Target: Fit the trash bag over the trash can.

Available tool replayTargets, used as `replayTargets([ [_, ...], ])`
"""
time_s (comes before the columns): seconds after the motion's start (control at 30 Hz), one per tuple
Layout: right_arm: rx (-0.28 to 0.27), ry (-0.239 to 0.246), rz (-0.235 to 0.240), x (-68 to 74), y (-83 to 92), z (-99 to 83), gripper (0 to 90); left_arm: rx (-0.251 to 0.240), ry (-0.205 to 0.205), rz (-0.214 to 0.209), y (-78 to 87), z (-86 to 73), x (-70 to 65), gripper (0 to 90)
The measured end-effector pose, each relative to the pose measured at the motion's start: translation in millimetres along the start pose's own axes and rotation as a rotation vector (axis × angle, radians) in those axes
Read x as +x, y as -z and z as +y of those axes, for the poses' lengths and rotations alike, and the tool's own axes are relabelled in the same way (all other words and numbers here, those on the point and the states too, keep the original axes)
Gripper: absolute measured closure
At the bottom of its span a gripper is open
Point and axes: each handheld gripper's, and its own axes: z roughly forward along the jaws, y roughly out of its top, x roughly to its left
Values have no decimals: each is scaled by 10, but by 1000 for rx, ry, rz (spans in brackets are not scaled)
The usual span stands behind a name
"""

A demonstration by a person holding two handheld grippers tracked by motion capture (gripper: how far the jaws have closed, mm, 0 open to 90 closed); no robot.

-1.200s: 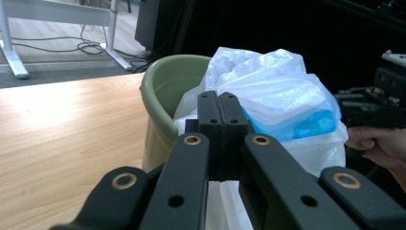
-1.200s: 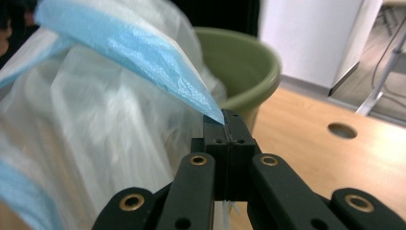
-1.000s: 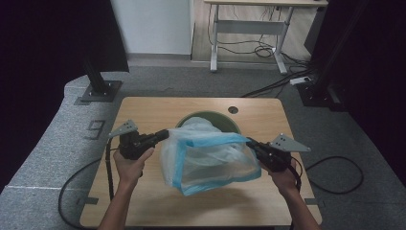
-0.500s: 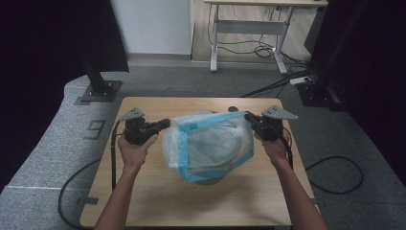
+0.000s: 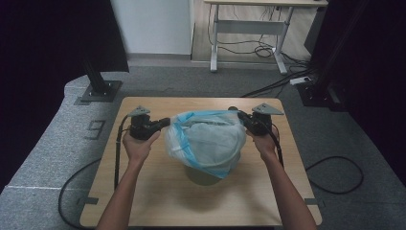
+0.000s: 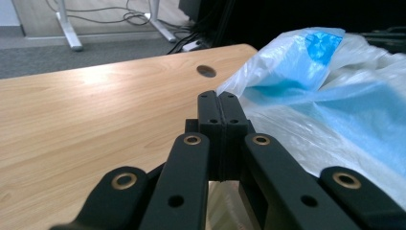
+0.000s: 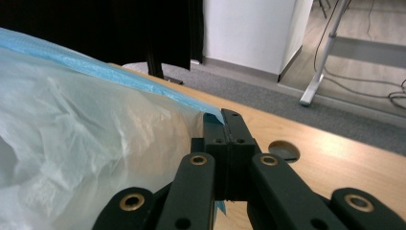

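The wooden table (image 5: 143, 191) sits in front of you on grey carpet, with a round cable hole (image 6: 206, 71) near its far edge. A translucent plastic bag (image 5: 206, 141) with a blue rim hangs stretched between your two grippers over the middle of the table, its mouth pulled wide from left to right. The bag drapes over a round grey-green bin (image 5: 203, 175) that stands on the tabletop; only the bin's lower wall shows under the plastic, so you can't tell from here how far the bag goes down around it. Your left gripper (image 5: 165, 121) is at the bag's left edge, jaws pressed together on a fold of the plastic, and the left gripper view shows the film coming out right at the tips (image 6: 220, 98). Your right gripper (image 5: 239, 116) is at the bag's right edge, jaws likewise clamped on the blue rim, with the film caught at the tips in the right gripper view (image 7: 225, 117). Both hands hold the grippers above the tabletop, roughly level with each other.
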Motion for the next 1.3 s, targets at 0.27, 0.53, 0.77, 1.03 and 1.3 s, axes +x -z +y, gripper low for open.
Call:
replayTargets([
  [0.27, 73, -32, 39, 18, -183, -204, 886, 61, 23, 11, -150, -125, 103, 899],
  [0.53, 143, -51, 72, 57, -323, -366, 886, 83, 22, 8, -244, -240, 114, 899],
  [0.77, 211, -46, 65, 61, -360, -602, 887, 119, 3, 8, -248, -375, 81, 899],
  [1.03, 183, -88, 21, -22, -238, -702, 762, 112, 0, -2, -199, -392, 75, 898],
  [1.3, -8, -129, -101, -37, 253, -478, 498, 91, 16, -14, -128, -372, 83, 898],
])
